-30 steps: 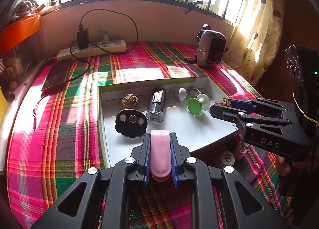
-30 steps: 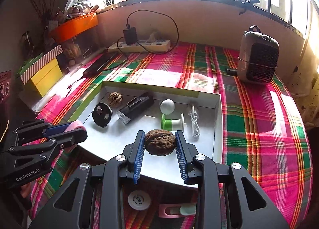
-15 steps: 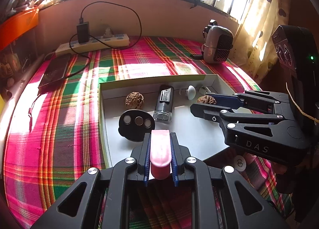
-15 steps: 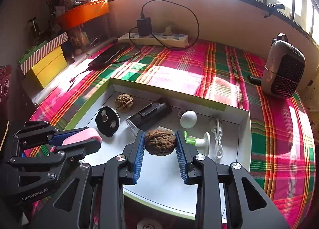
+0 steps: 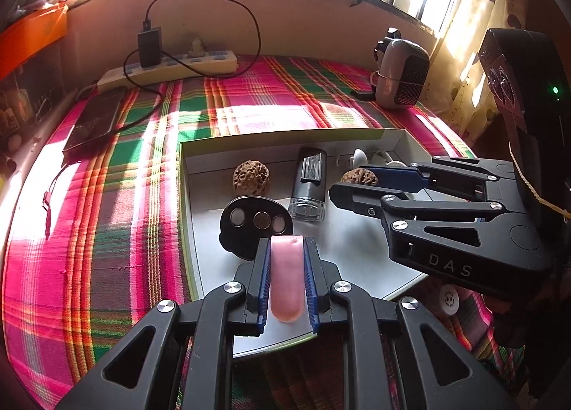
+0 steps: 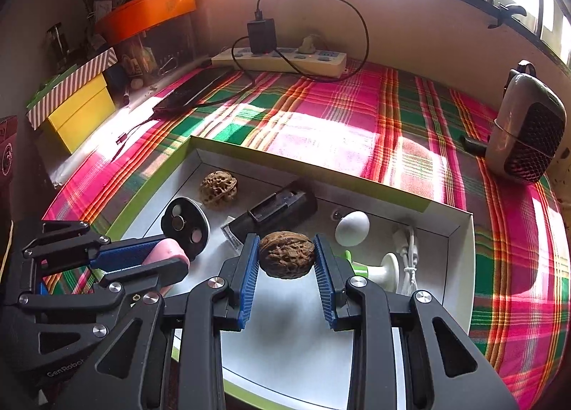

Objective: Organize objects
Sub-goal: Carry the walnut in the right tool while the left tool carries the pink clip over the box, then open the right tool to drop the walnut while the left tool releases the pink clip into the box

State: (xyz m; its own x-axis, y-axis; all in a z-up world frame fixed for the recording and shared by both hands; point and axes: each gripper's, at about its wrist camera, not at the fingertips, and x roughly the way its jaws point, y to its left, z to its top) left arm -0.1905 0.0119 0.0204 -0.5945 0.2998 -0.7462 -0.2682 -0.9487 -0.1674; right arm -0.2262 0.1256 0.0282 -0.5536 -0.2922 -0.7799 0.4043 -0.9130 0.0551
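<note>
My left gripper (image 5: 286,279) has its fingers closed on a flat pink piece (image 5: 286,276), held above the near edge of the white tray (image 5: 285,144) on the plaid-covered table (image 5: 107,203). My right gripper (image 6: 287,276) has its fingers clamped on a brown walnut (image 6: 286,259), raised over the tray's middle. In the tray lie another walnut (image 6: 218,186), a black disc (image 6: 185,228), a black case (image 6: 282,208) and a white egg-shaped thing (image 6: 352,228).

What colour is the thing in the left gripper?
Pink; the left gripper is shut on the pink thing, best seen in the left wrist view.
</note>
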